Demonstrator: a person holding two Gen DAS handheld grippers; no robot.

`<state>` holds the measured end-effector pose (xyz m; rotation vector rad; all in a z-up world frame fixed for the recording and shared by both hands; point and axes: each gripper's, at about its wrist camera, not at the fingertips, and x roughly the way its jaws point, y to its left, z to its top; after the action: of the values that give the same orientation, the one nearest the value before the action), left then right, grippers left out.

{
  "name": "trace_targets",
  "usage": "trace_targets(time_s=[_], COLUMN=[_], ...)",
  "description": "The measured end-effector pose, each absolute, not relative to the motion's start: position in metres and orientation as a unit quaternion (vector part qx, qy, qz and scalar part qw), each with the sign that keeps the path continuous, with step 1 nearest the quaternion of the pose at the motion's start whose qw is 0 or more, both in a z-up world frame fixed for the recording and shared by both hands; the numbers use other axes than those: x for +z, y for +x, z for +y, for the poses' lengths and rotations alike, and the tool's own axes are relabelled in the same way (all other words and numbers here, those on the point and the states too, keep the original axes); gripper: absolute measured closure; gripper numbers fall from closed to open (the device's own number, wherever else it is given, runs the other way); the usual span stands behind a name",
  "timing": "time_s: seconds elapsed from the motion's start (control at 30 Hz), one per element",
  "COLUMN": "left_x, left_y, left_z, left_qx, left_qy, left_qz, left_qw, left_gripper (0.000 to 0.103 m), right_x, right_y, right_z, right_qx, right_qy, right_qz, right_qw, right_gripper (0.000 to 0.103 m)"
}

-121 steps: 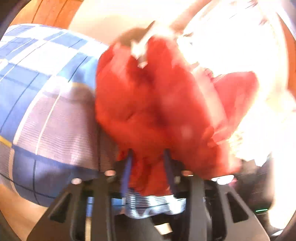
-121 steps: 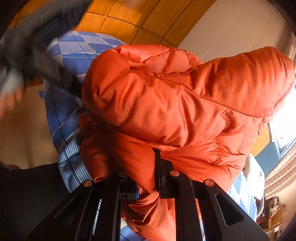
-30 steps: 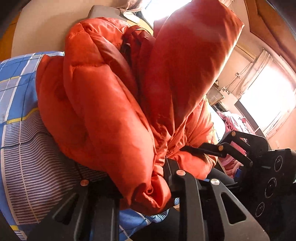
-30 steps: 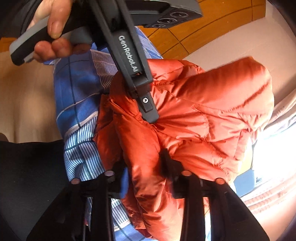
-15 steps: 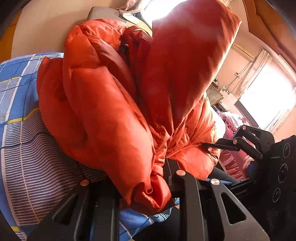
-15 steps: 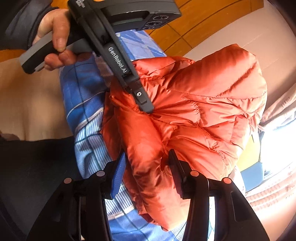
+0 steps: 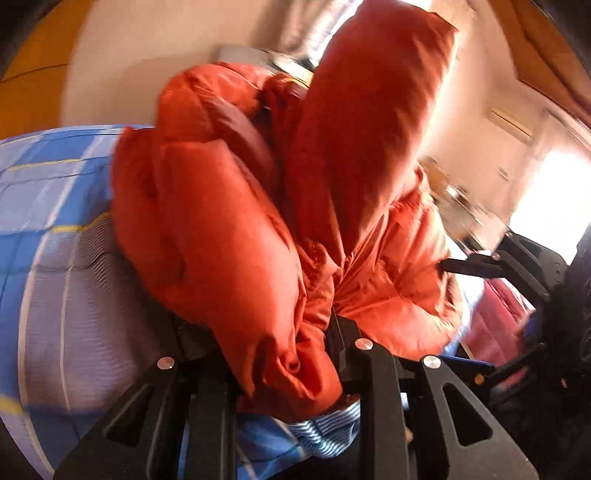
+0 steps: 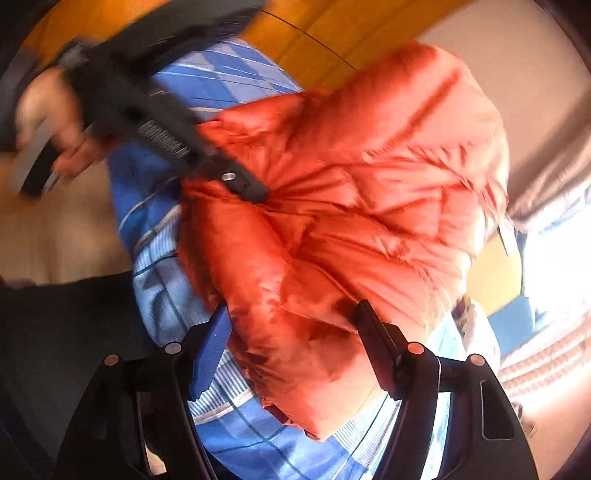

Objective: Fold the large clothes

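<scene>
The orange puffer jacket [image 8: 351,206] lies bunched in a thick roll on the blue plaid bedcover [image 8: 173,295], close to the near edge of the bed, with bare cover visible on the far side toward the wooden headboard [image 8: 325,33]. The left gripper [image 7: 291,343] pinches a gathered fold of the jacket [image 7: 229,236]; the fabric fills the gap between its fingers, and in the right wrist view one finger of this gripper presses into the top of the roll. The right gripper [image 8: 291,325] has its fingers spread wide on either side of the jacket's lower lobe; the blue-padded finger [image 8: 212,343] stands beside the fabric and the dark finger [image 8: 373,336] sits at the opposite flank, with no visible squeeze on the cloth. The governing relation is this: the bundle lies directly ahead of both grippers, its long axis appears to run roughly parallel to the near edge of the bed, and the two grippers stand at neighbouring points along that axis. The left gripper alone controls the garment. Any further fold or flattening probably depends on the left hold, unless the right fingers first close on the lobe between them. Both views are motion-blurred, so seam detail is not readable.
</scene>
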<state>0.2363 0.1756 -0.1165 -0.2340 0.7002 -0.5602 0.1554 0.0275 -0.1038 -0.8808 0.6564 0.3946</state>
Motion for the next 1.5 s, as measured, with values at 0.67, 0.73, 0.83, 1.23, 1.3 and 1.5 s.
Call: trace_targets(time_s=[0.67,0.73,0.83,1.23,1.3,1.5], left_x=[-0.133,-0.135,-0.137,-0.127,-0.124,-0.120], left_y=[0.185,0.179,0.172,0.166,0.167,0.165], left_z=[0.139,0.132,0.125,0.107,0.101,0.094], left_qx=[-0.072,-0.041,-0.007,0.070,0.083,0.082], left_qy=[-0.237,-0.250,-0.272,-0.309,-0.300,-0.283], left_qz=[0.309,0.301,0.300,0.310,0.311,0.314], left_qw=[0.918,0.919,0.914,0.896,0.898,0.903], left_gripper=[0.075,0.074,0.073,0.071,0.070,0.070], right_x=[-0.069,-0.072,-0.074,-0.073,-0.074,-0.075], right_y=[0.157,0.165,0.169,0.177,0.177,0.180], right_z=[-0.042,-0.042,-0.038,-0.049,-0.054,-0.058], right_qx=[0.178,0.173,0.172,0.192,0.194,0.195], right_qy=[-0.394,-0.390,-0.381,-0.362,-0.357,-0.350], right_qz=[0.307,0.308,0.310,0.310,0.314,0.320], right_qw=[0.848,0.851,0.854,0.858,0.858,0.859], right_gripper=[0.019,0.019,0.019,0.019,0.019,0.019])
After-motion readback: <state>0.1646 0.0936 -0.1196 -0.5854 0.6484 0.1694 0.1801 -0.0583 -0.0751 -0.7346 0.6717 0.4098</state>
